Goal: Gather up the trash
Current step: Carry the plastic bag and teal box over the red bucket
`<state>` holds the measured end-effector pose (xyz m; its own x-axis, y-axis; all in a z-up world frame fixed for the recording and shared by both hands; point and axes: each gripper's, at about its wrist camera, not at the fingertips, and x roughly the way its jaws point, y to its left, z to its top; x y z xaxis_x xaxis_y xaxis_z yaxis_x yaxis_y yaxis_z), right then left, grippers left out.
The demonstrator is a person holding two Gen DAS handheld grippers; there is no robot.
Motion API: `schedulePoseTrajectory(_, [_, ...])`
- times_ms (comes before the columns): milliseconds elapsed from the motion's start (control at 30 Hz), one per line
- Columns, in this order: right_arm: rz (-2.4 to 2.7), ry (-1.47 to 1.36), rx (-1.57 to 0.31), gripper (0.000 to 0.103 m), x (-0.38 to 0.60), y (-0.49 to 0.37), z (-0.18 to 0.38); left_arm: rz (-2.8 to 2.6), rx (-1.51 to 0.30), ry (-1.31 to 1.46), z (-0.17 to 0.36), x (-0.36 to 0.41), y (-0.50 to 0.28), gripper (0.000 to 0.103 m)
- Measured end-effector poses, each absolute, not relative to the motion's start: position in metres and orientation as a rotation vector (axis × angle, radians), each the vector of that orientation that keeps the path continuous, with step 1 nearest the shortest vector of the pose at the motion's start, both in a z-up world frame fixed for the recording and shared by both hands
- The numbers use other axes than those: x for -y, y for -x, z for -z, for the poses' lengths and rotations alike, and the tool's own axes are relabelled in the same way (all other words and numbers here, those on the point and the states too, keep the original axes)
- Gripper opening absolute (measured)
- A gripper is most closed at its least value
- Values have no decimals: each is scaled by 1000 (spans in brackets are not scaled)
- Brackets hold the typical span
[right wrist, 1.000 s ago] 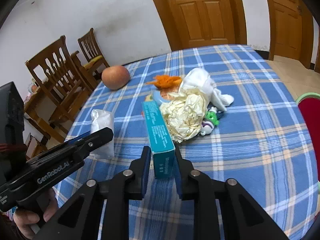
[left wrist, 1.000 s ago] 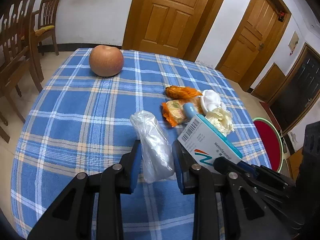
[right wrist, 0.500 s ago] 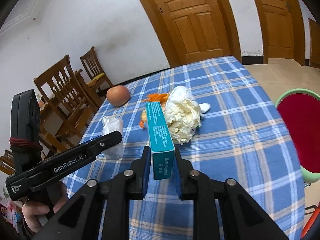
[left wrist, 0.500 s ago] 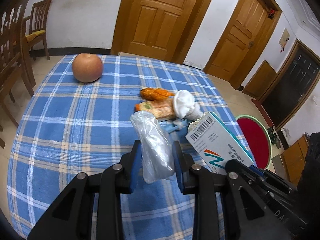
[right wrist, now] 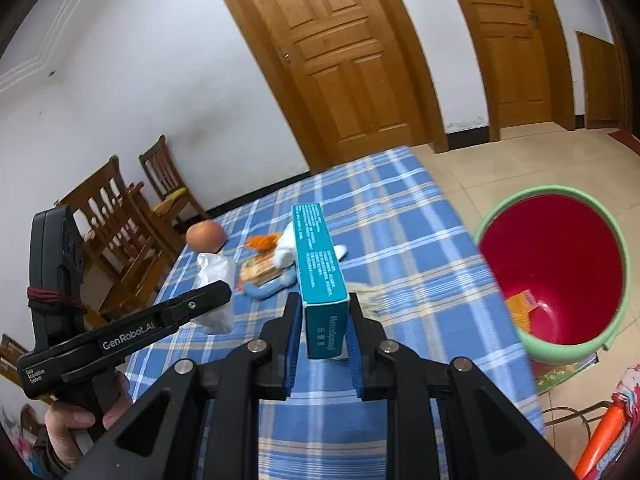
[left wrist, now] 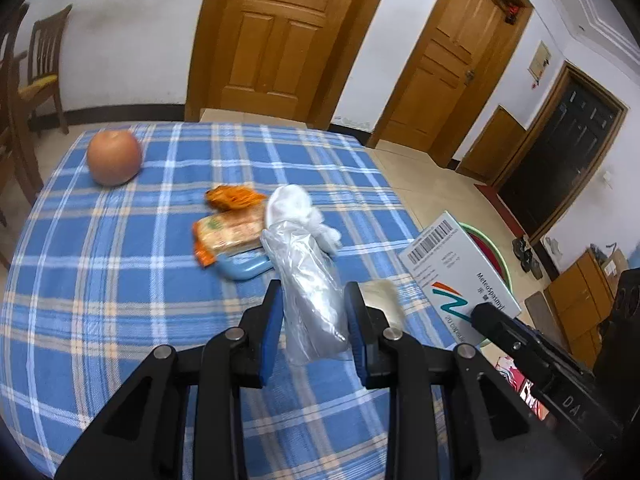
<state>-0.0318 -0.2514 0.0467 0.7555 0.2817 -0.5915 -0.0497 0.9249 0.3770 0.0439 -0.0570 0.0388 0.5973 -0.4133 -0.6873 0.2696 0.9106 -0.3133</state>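
My left gripper [left wrist: 314, 304] is shut on a crumpled clear plastic bag [left wrist: 310, 288], held above the blue checked tablecloth [left wrist: 120, 280]. My right gripper [right wrist: 323, 320] is shut on a teal and white medicine box [right wrist: 318, 264], which also shows at the right of the left wrist view as the medicine box [left wrist: 456, 268]. On the table lie an orange wrapper [left wrist: 234, 198], a snack packet [left wrist: 230, 232], a white tissue wad [left wrist: 292, 204] and a light blue object [left wrist: 244, 268]. A red bucket with a green rim [right wrist: 556, 272] stands on the floor right of the table.
A brownish round fruit [left wrist: 114, 156] sits at the far left of the table. Wooden chairs [right wrist: 120, 216] stand beyond the table's left side. Wooden doors [left wrist: 272, 36] line the back wall. A hand [right wrist: 76, 420] grips the left tool. Orange paper lies inside the bucket.
Both grippers have lifted and swung right with the bag and the box still held. The bucket has come into the right wrist view and the table items have slid left.
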Motion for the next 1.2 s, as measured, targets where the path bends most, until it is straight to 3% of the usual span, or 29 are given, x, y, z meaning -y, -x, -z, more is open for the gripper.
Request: schedulePoseTrajectory(1200, [78, -516, -651, 23, 393, 49, -28, 639, -834, -30, -43, 228, -59, 31])
